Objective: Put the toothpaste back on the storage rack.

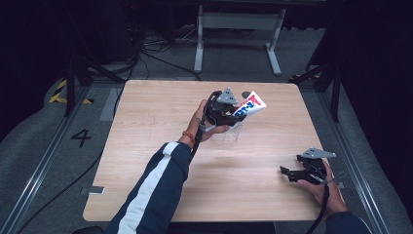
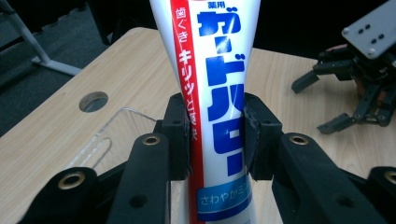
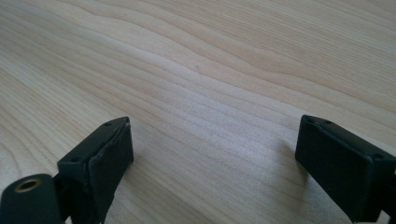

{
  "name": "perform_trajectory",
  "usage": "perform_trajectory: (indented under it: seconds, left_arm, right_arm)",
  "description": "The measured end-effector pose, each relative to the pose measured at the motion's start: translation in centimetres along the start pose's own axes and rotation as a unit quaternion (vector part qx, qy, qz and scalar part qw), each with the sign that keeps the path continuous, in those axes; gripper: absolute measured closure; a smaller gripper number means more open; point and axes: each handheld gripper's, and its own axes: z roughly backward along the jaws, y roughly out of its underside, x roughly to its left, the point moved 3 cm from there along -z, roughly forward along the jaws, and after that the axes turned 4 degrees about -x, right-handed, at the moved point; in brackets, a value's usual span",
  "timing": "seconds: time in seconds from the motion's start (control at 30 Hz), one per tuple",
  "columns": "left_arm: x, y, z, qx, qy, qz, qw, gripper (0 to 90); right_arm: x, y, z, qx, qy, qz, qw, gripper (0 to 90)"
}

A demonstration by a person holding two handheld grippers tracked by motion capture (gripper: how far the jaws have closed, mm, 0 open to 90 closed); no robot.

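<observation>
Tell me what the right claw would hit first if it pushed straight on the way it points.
Probably the bare wooden table: the right claw, jaws open, angles down at it with nothing between.

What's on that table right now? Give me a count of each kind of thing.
Toothpaste tube, clamped in the left gripper: 1
Clear plastic tray: 1
Handheld grippers, counting the open right gripper: 2
Total: 4

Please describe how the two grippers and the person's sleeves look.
Both the left gripper and the right gripper are black, two-jawed, topped by a grey three-cornered plate and trailing a black cable. The left sleeve is navy with a white stripe; an orange band circles that wrist.
</observation>
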Motion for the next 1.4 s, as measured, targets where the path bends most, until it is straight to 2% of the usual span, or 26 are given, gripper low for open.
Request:
perform_trajectory:
  seconds: [0.17,0.2,0.3,0.4,0.47,0.53,0.73,0.87,1.07,1.4]
  left_arm:
    - [1.1,0.1,-0.4,-0.005,-0.011,0.003,0.9999,67.4]
    - [1.4,0.1,-0.5,-0.008,-0.01,0.009,0.9999,67.4]
    - [2.2,0.3,-0.7,-0.012,-0.016,0.008,0.9998,67.4]
    - [2.9,0.6,-1.0,-0.018,-0.017,0.018,0.9995,67.3]
    - [3.3,0.8,-1.0,-0.017,-0.02,0.016,0.9995,67.4]
    - [3.7,1.0,-1.0,-0.025,-0.024,0.022,0.9991,67.3]
    - [4.8,1.6,-1.1,-0.047,-0.032,0.022,0.9982,67.3]
    - [5.3,2.2,-1.6,-0.061,-0.036,0.029,0.9971,67.3]
    - [5.5,3.0,-2.1,-0.069,-0.043,0.033,0.9961,67.2]
    - [5.8,4.5,-2.6,-0.062,-0.05,0.037,0.9962,67.0]
  right_arm:
    - [0.0,0.0,0.0,-0.001,0.0,0.001,1.0,11.4]
    - [0.0,0.0,0.0,0.0,0.0,0.001,1.0,11.4]
    - [0.0,0.0,0.0,0.0,0.0,0.002,1.0,11.4]
    - [0.0,0.0,0.0,0.0,0.0,0.002,1.0,11.4]
    - [0.0,0.0,0.0,0.0,0.0,0.002,1.0,11.4]
    - [0.0,0.0,0.0,0.0,0.0,0.002,1.0,11.4]
    - [0.0,0.0,0.0,0.0,0.0,0.002,1.0,11.4]
    - [0.0,0.0,0.0,0.0,-0.001,0.002,1.0,11.4]
    - [0.0,0.0,0.0,0.0,-0.001,0.002,1.0,11.4]
    - [0.0,0.0,0.0,0.0,-0.001,0.002,1.0,11.4]
